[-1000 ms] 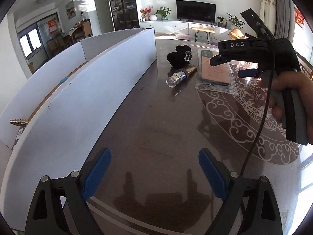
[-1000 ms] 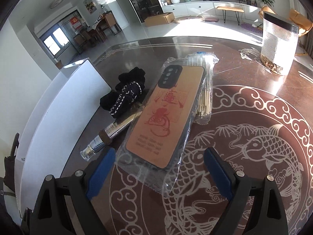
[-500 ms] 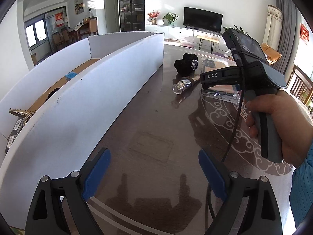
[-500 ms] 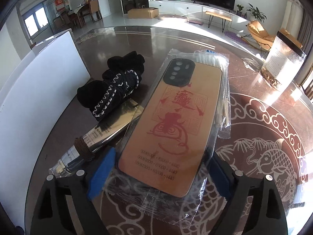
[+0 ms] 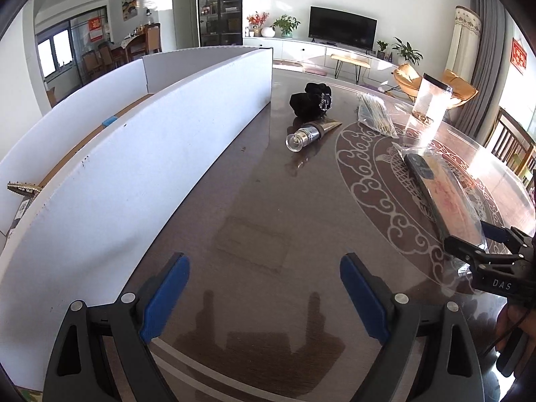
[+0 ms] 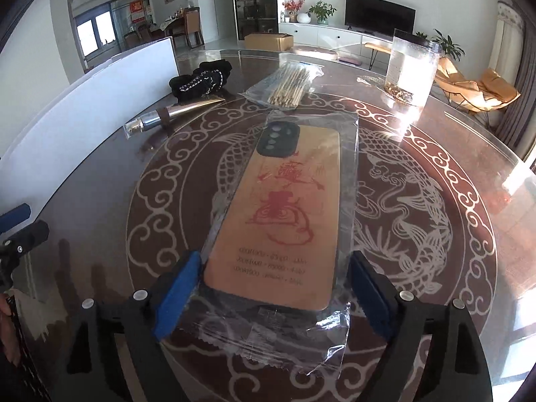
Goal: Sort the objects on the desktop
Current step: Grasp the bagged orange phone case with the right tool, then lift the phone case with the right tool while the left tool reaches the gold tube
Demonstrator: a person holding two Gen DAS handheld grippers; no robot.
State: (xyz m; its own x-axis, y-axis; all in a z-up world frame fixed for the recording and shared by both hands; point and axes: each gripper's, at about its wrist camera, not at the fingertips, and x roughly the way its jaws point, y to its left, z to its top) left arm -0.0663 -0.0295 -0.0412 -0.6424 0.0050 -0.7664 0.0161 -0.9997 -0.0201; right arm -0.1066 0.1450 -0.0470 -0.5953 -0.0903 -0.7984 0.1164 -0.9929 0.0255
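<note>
Tan phone case (image 6: 281,221), red print; black pouch (image 6: 201,78), white stitching; brown table (image 6: 452,234), white scrollwork.

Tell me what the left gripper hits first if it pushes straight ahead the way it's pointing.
Probably the bare table top: the left gripper points down at empty wood, with the silver tube and black cloth bundle farther on.
</note>
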